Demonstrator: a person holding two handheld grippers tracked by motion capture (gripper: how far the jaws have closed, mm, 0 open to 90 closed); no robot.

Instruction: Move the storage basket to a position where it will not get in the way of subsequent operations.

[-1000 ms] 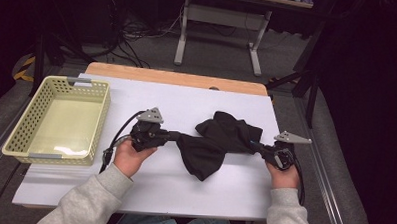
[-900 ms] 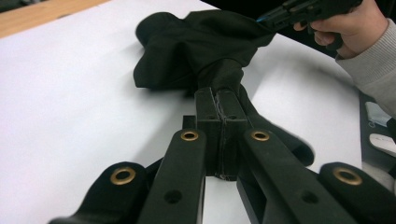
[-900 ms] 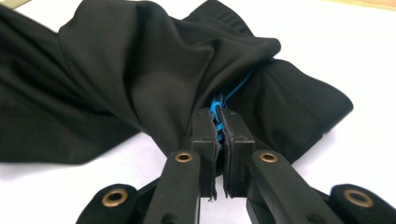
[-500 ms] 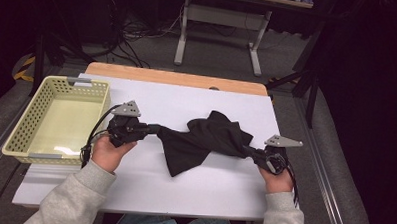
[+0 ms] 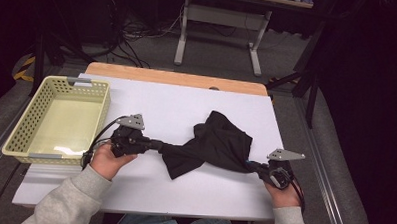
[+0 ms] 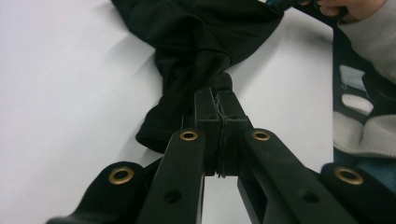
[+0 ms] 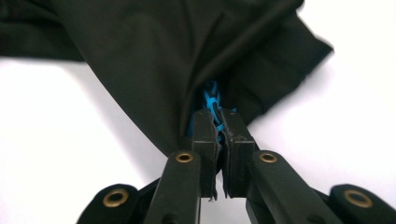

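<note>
Stretching crosswise over the white counter (image 5: 186,106), the black cloth (image 5: 213,147) runs long from left to right, its right end nearer the person. Left tongs (image 5: 158,144) and right tongs (image 5: 250,165) each clamp one end.

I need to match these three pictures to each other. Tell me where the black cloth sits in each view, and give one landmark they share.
High view: the black cloth lies mid-table, stretched between the left gripper and the right gripper.
Left gripper view: it spreads from the top centre down to the shut jaws.
Right gripper view: it covers the upper half, pinched at the jaws beside a blue patch.
Shared landmark: the white table.
</note>
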